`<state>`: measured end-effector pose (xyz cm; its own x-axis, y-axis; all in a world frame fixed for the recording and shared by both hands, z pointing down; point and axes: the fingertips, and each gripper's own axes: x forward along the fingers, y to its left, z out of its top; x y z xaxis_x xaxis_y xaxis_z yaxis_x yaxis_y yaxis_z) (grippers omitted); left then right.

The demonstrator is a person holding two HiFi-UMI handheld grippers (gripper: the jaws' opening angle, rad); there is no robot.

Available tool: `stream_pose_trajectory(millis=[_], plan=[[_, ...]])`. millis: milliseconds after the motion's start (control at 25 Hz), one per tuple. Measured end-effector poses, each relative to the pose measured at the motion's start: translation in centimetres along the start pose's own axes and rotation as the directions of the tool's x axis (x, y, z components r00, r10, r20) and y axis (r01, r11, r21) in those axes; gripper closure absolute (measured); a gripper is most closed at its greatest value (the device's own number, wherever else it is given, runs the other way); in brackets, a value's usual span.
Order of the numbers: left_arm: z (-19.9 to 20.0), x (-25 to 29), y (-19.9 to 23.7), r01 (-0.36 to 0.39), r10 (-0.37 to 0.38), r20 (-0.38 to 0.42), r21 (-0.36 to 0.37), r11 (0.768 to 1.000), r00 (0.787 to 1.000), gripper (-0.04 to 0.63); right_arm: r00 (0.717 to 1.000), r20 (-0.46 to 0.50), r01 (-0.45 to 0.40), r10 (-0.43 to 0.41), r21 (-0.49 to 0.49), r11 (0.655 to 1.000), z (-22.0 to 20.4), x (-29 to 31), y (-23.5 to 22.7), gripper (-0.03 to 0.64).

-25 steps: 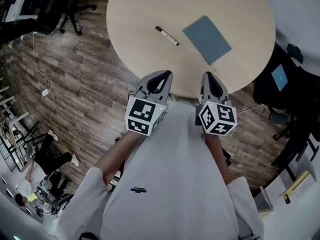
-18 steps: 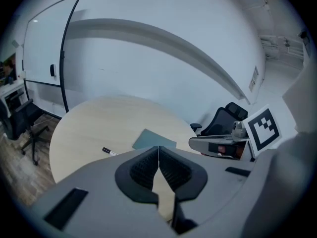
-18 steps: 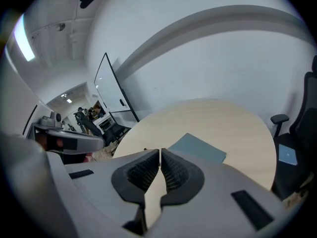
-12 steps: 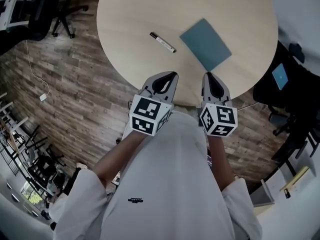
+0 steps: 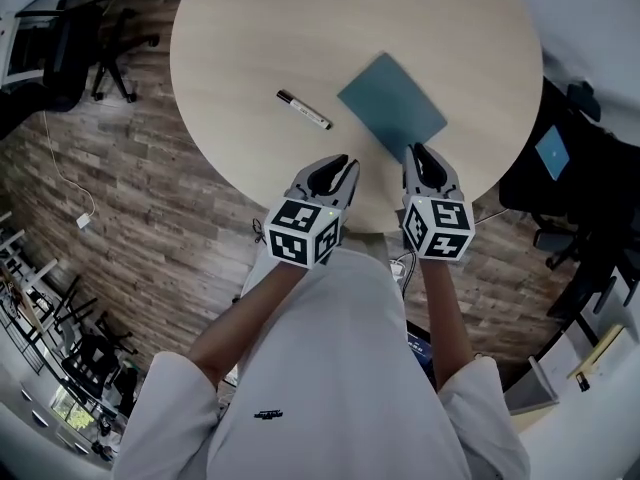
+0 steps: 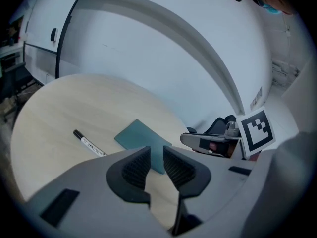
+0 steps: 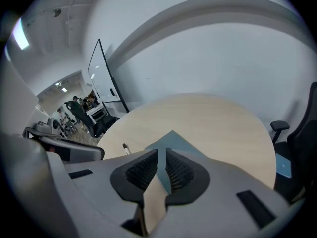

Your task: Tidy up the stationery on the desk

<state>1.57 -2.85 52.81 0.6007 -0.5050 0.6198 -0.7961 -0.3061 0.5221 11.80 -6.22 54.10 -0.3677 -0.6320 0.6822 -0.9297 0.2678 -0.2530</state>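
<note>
Head view, frame centre: pale round table (image 5: 250,28), two loose items on it.
- Marker pen (image 5: 304,110), capped, lies flat and aslant, left of centre.
- Teal notebook (image 5: 392,105), closed and flat, sits just right of the pen; the two are apart.

Left gripper (image 5: 340,165), lower centre over the table's near edge: its jaws have just been opening. The left gripper view shows a narrow gap with nothing in it, so it is released and empty. The pen is ahead and to the left.

Right gripper (image 5: 418,150), just right of the left one, has its tip by the notebook's near corner. Contact cannot be told. Its jaws stand clenched together, holding nothing; the notebook lies straight ahead in its own view.

Progress: judged at the very start. Neither item has been grasped or gathered. Both remain to be picked up and set in order. Where they should go, the frames do not show.
</note>
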Motion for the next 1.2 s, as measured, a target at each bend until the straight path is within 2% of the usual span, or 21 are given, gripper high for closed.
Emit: stream_pose_trajectory(millis=[40,120,240,360,480,680,920,1200], plan=[[-0.3,0.6,0.0,0.017,-0.018,-0.011,-0.036,0.999,1.0,0.504,1.0,0.007,0.0,0.0,0.009,1.0,0.2,0.3,-0.6,0.574],[-0.4,1.7,-0.2,0.04,-0.042,-0.022,-0.082,0.996,0.999,0.471,1.0,0.021,0.0,-0.001,0.039,0.999,0.6,0.8,-1.8,0.574],[0.3,2.8,-0.2,0.024,-0.024,0.003,-0.077,0.997,1.0,0.47,1.0,0.031,-0.001,0.0,0.053,0.999,1.2,1.4,-3.4,0.561],[0.6,4.3,0.6,0.0,0.004,0.03,-0.128,0.992,1.0,0.466,1.0,0.021,-0.016,0.015,0.043,0.999,1.4,2.4,-4.4,0.496],[0.6,5.6,1.9,-0.051,0.059,0.051,-0.158,0.986,0.997,0.466,1.0,0.005,-0.027,0.027,-0.002,1.0,1.4,3.5,-5.3,0.489],[-1.1,8.3,3.5,-0.08,0.086,0.013,-0.247,0.966,0.996,0.466,0.999,-0.035,-0.035,0.033,-0.065,0.997,0.4,5.6,-7.5,0.488],[-2.5,10.7,4.0,-0.09,0.086,-0.027,-0.281,0.955,0.996,0.448,0.996,-0.075,-0.051,0.041,-0.139,0.989,-0.8,7.9,-9.4,0.486],[-3.7,12.7,3.9,-0.099,0.086,-0.052,-0.339,0.936,0.995,0.433,0.988,-0.129,-0.118,0.091,-0.219,0.969,-1.1,9.7,-9.7,0.455]])
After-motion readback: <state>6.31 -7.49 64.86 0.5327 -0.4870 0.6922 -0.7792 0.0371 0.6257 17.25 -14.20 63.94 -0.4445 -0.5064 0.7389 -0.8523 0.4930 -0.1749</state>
